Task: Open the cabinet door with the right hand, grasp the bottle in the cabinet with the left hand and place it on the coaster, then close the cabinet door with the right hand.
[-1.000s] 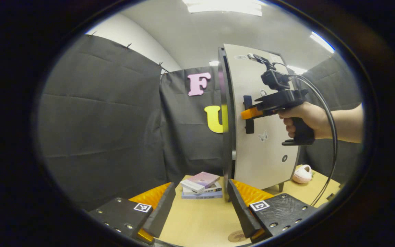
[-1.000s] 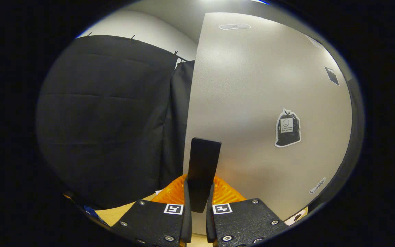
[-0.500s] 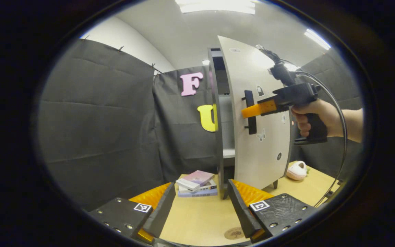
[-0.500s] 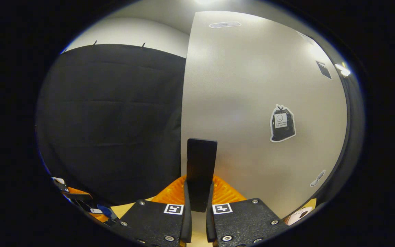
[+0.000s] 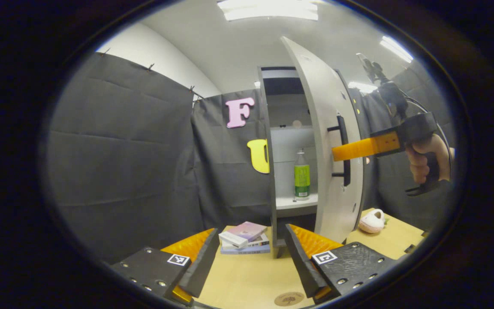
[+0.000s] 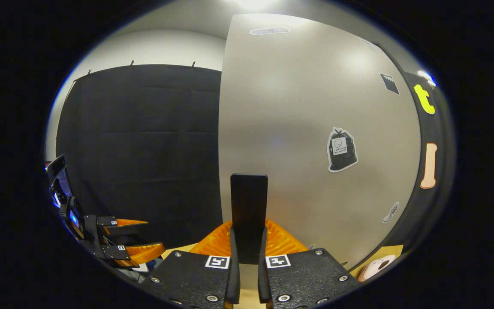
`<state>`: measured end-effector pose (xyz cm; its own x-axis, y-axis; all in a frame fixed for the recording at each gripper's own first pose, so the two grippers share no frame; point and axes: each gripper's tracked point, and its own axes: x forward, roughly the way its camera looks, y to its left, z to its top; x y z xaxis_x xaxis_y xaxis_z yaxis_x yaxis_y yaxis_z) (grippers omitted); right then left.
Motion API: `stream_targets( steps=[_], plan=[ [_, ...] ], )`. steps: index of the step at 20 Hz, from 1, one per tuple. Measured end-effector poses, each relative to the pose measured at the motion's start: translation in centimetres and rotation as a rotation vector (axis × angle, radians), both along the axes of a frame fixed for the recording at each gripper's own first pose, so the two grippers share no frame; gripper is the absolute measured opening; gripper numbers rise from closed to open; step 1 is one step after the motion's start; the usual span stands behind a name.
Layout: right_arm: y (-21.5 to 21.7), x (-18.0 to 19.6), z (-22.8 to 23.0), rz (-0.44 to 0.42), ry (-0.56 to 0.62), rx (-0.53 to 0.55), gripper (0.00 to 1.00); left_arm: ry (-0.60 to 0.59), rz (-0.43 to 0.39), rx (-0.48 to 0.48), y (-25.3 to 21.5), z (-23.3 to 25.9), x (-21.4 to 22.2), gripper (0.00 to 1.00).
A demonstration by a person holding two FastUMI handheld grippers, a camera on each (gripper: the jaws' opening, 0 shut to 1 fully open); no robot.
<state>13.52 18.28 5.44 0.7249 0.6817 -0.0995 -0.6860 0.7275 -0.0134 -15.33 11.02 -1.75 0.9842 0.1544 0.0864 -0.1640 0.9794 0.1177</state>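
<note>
So in the left gripper view we see the cabinet [image 5: 268, 141] with its door [image 5: 332, 141] swung well open, and the bottle [image 5: 302, 176] stands upright on a shelf [image 5: 295, 201] inside, green label facing us. The left gripper [image 5: 251, 253] hangs low over the table [image 5: 247, 279] with its fingers spread wide and nothing between them; the bottle sits well ahead of it and higher up, a bit right of the gap's centre. The coaster [image 5: 288, 298] lies on the table right at the bottom, just beside the left gripper's right finger. Off to the right a hand [image 5: 427, 159] holds the right gripper [image 5: 337, 153], which reaches the door's handle [image 5: 344, 150]. In the right gripper view we get the close look: the right gripper [image 6: 248, 253] is clamped on the handle [image 6: 249, 214], both fingers pressing its sides, with the door [image 6: 315, 128] face just behind. The left gripper [image 6: 137, 240] also shows far off at the lower left there, jaws apart. On the table we also spot some books [image 5: 243, 238] beside the cabinet's base and a slipper [image 5: 371, 222] past the door.
</note>
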Motion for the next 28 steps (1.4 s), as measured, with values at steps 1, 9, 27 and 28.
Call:
stream_targets(
  steps=[1,9,27,28],
  plan=[
    [-0.2,-0.1,0.0,0.015,0.003,0.002,0.16,-0.014,0.003,-0.001,-0.2,0.4,0.2,0.88],
    [-2.6,-1.1,-0.2,0.101,0.015,-0.011,0.17,-0.068,-0.042,-0.097,-2.4,2.5,3.3,0.88],
    [-8.0,-1.6,0.1,0.01,0.066,0.045,0.16,-0.054,-0.257,-0.051,-18.0,4.6,13.2,0.94],
    [-8.4,-1.8,0.1,0.001,0.067,0.053,0.16,-0.046,-0.262,-0.058,-18.4,4.3,13.8,0.94]
  ],
)
